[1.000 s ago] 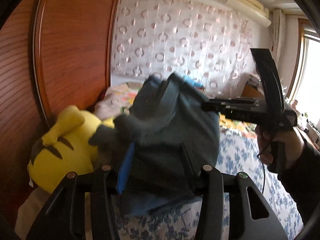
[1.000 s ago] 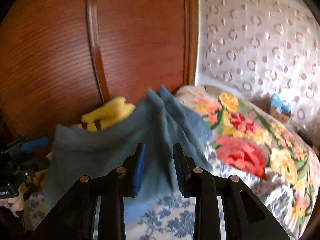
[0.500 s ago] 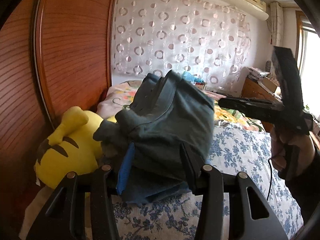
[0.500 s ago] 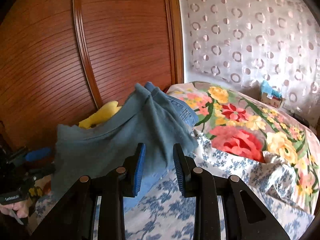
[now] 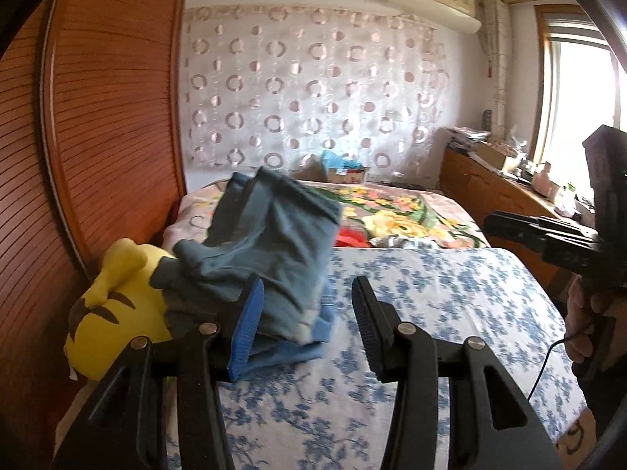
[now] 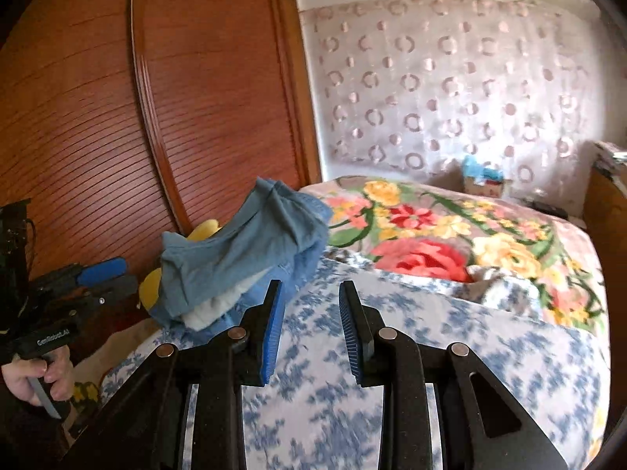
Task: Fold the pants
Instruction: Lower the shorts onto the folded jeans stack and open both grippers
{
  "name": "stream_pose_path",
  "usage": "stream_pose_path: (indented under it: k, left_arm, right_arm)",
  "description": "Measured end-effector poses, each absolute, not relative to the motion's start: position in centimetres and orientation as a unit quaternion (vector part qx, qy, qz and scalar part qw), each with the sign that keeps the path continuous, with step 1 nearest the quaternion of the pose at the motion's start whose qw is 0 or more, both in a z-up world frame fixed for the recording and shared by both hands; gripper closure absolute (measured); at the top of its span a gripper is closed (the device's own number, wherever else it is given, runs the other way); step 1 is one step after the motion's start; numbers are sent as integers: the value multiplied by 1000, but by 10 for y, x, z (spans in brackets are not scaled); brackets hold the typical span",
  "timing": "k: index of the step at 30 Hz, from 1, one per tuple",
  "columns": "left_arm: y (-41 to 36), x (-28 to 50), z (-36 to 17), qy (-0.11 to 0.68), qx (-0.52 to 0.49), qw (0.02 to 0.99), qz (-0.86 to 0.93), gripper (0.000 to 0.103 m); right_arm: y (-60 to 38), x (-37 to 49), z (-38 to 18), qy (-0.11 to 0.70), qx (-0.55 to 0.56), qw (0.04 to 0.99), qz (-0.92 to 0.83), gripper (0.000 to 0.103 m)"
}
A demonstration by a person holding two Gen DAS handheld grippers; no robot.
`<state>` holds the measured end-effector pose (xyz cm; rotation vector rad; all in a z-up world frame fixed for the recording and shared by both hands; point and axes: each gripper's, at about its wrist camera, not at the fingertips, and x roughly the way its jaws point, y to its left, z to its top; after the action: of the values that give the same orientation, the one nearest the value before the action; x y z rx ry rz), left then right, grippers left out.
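Note:
The blue-grey pants (image 5: pixel 274 243) lie in a folded heap at the bed's left side, leaning against a yellow plush toy (image 5: pixel 113 305). My left gripper (image 5: pixel 307 293) stands open just short of the heap. Its blue left pad overlaps the cloth in the picture, while the right finger is clear of it. In the right wrist view the pants (image 6: pixel 250 246) sit ahead and to the left of my right gripper (image 6: pixel 309 293), which is open with only bedsheet showing between its pads. Each gripper appears in the other's view: the right gripper (image 5: pixel 505 225) and the left gripper (image 6: pixel 109 276), both held by a hand.
A blue floral sheet (image 5: pixel 431 313) covers the near bed, with a bright flowered blanket (image 6: pixel 450 235) behind it. A slatted wooden wardrobe (image 5: pixel 98 156) stands close on the left. A cluttered wooden dresser (image 5: pixel 490 188) runs along the right, under a window.
Both grippers have drawn back from the pants, which now lie smaller and farther ahead on the bed. The right gripper has swung off to the right. Neither gripper's jaw gap looks changed.

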<state>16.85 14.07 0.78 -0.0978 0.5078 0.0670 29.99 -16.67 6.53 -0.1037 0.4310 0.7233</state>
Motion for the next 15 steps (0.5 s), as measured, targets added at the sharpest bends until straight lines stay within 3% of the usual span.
stream_pose_path:
  k: [5, 12, 15]
  left_arm:
    - [116, 156, 15, 246, -42, 968, 5, 55]
    - [86, 138, 22, 236, -25, 971, -25, 34]
    - [75, 129, 26, 235, -23, 971, -38, 34]
  right_arm:
    - [-194, 257, 69, 198, -43, 925, 322, 74]
    - [-209, 204, 68, 187, -37, 938, 289, 70]
    - [-217, 189, 67, 187, -32, 941, 279, 65]
